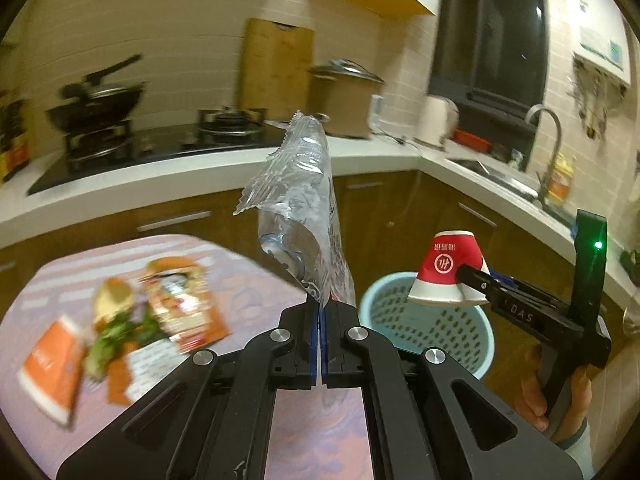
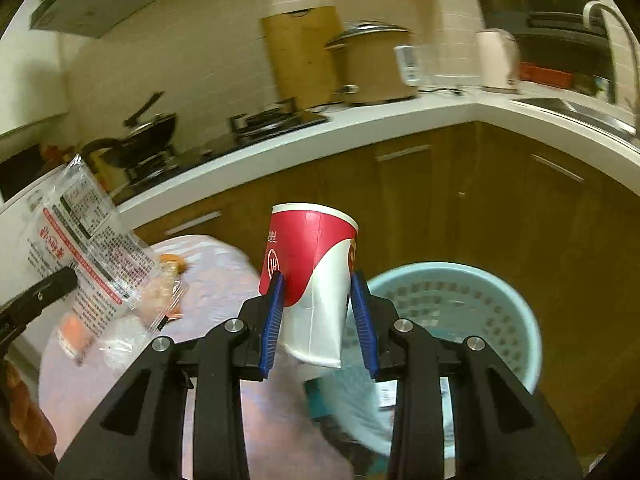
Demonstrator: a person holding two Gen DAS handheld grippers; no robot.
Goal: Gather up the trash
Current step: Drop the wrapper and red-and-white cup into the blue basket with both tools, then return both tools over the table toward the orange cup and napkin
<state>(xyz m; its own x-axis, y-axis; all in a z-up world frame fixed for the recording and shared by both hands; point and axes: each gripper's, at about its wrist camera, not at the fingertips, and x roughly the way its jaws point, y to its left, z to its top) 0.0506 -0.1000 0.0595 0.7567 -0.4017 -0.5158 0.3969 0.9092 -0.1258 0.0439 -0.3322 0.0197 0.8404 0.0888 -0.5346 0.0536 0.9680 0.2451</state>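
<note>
My left gripper is shut on a clear plastic wrapper that stands up above the table. The wrapper also shows in the right wrist view. My right gripper is shut on a red and white paper cup, held over the light blue trash basket. In the left wrist view the cup hangs over the basket, right of the wrapper.
A round table with a pink striped cloth holds orange packets and food scraps. A white counter with a stove, wok, cooker and sink runs behind, over brown cabinets.
</note>
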